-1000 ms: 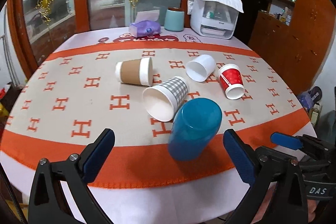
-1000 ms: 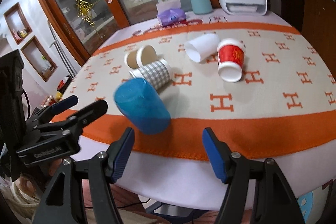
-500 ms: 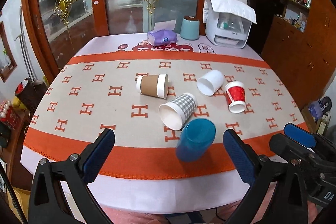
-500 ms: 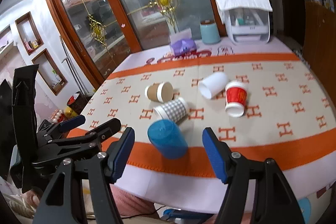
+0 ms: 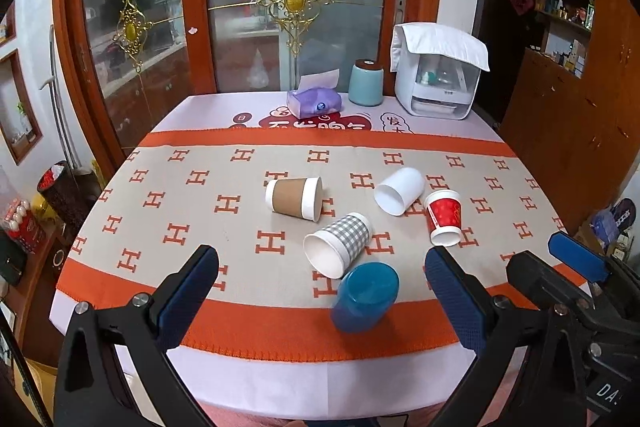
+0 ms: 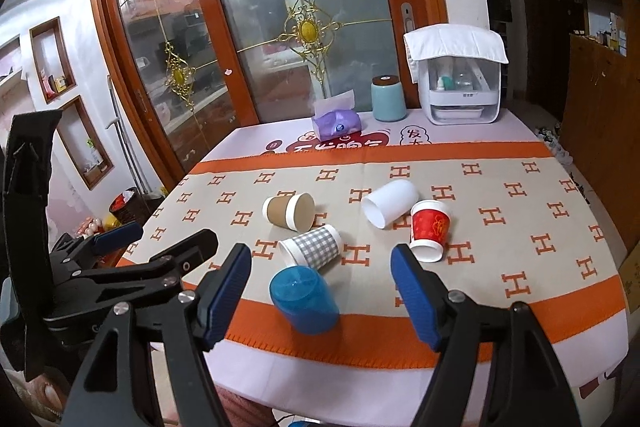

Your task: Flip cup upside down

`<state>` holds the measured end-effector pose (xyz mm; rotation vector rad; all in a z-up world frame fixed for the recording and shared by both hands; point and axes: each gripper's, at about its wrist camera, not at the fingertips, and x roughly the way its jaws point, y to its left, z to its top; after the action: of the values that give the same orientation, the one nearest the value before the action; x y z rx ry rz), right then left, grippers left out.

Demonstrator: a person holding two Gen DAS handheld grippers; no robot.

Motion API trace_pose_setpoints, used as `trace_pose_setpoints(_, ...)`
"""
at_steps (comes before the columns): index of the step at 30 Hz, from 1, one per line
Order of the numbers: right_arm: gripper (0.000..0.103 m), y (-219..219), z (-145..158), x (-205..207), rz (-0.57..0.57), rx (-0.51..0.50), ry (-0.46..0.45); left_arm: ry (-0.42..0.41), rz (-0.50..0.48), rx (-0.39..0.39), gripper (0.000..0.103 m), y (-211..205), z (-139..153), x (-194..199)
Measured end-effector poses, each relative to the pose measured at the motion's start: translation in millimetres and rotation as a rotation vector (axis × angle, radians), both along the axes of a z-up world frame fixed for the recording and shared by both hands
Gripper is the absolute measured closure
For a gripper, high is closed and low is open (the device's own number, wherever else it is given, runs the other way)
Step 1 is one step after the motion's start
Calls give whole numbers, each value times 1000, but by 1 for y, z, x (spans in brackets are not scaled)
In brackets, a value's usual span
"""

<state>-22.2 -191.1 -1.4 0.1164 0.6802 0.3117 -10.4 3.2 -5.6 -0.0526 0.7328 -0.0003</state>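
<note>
A blue plastic cup (image 5: 366,297) stands upside down, base up, on the orange band near the table's front edge; it also shows in the right wrist view (image 6: 304,299). My left gripper (image 5: 322,297) is open and empty, held back from the table with the cup between its fingers' line of sight. My right gripper (image 6: 322,293) is open and empty, also back from the cup. The right gripper shows at the right edge of the left wrist view (image 5: 580,267).
Several paper cups lie on their sides behind the blue cup: a checked one (image 5: 340,245), a brown one (image 5: 294,197), a white one (image 5: 400,191), a red one (image 5: 444,223). A tissue pack (image 5: 314,103), a teal canister (image 5: 366,83) and a white appliance (image 5: 438,83) stand at the back.
Both grippers have pulled back and up from the table. The blue cup looks smaller and farther away and stays upside down on the orange band.
</note>
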Motion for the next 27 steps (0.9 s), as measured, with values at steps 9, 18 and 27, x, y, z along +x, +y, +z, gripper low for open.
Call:
trace_pose_setpoints(9,30,0,-4,5,-7,6,1,-3,9,-1,1,2,0,8)
trace_pose_setpoints(18,30,-3,-9,7,-21,14,21,9,14,27,1,-3,-4,13)
trace_pose_setpoints(27,30,-2,-9,7,-23,12,23,26,15,17,1,-3,-8,14)
